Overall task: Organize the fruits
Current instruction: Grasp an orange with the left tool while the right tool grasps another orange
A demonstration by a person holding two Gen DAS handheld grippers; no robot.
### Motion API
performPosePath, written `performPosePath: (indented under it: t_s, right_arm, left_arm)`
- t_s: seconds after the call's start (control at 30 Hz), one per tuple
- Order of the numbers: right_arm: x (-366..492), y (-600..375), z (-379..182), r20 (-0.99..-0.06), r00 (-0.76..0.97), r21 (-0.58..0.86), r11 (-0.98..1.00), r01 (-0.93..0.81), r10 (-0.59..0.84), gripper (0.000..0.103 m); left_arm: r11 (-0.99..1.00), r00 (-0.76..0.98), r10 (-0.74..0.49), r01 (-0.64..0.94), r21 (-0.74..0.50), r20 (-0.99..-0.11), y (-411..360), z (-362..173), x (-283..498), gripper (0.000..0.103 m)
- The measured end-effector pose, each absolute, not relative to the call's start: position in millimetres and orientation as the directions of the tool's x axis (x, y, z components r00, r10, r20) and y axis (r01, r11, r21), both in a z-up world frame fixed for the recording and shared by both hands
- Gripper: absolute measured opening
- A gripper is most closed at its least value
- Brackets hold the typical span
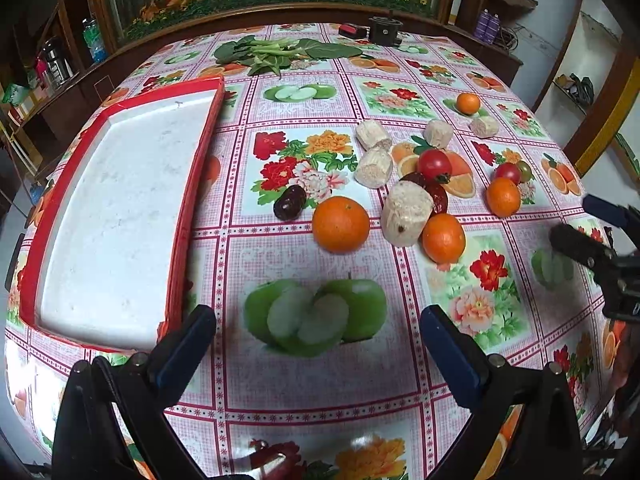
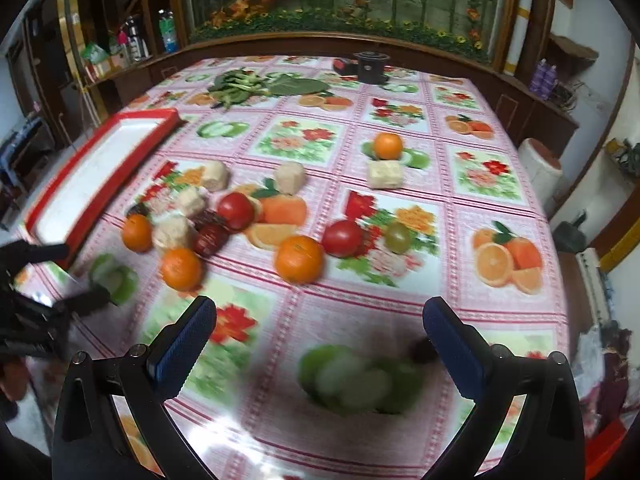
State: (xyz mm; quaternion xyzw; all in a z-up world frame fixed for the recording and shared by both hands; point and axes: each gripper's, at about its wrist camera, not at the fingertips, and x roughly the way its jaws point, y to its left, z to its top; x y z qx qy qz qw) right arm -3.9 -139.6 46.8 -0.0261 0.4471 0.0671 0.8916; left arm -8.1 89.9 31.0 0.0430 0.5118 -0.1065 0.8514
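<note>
Tablecloth (image 1: 304, 252): four oranges (image 1: 341, 224), three tomatoes (image 1: 434, 164).

Oranges (image 1: 341, 224) lie right of the red-rimmed tray (image 1: 192, 184).

Glossy printed tablecloth (image 1: 320, 380), rough white tray (image 1: 120, 200) interior, wooden cabinet (image 1: 280, 14).

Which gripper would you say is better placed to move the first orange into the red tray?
Left. The left gripper, jaws open, faces the nearest orange with the red tray beside it; the right gripper is farther from the tray.
</note>
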Motion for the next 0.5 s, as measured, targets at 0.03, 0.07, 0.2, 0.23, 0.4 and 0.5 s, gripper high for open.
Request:
performPosePath:
  t_s: [0.03, 0.07, 0.2, 0.23, 0.4, 0.5]
  right_arm:
    - [0, -137, 46, -0.800, 0.591, 0.022, 0.989, -0.147, 0.105, 0.103]
    - [4, -134, 46, -0.801, 0.589, 0.025, 0.989, -0.149, 0.109, 0.103]
    - [20, -128, 37, -0.817, 0.563, 0.045, 0.987, -0.153, 0.125, 0.089]
    - [26, -128, 33, -0.828, 0.541, 0.076, 0.985, -0.156, 0.149, 0.079]
    - [38, -132, 20, -0.840, 0.493, 0.186, 0.973, -0.134, 0.229, 0.060]
    - [41, -130, 21, -0.837, 0.506, 0.162, 0.977, -0.136, 0.209, 0.056]
  left_arm:
    - [0.973, 0.454, -0.141, 0.229, -0.038, -0.880, 91, 31, -9, 0.103]
    - [0.972, 0.455, -0.143, 0.231, -0.039, -0.879, 92, 32, -10, 0.103]
    - [0.971, 0.464, -0.149, 0.236, -0.040, -0.873, 98, 35, -13, 0.103]
    - [0.970, 0.466, -0.151, 0.240, -0.040, -0.871, 100, 36, -14, 0.103]
    - [0.964, 0.474, -0.161, 0.263, -0.035, -0.866, 103, 39, -18, 0.103]
    - [0.960, 0.474, -0.177, 0.276, -0.046, -0.863, 103, 40, -17, 0.103]
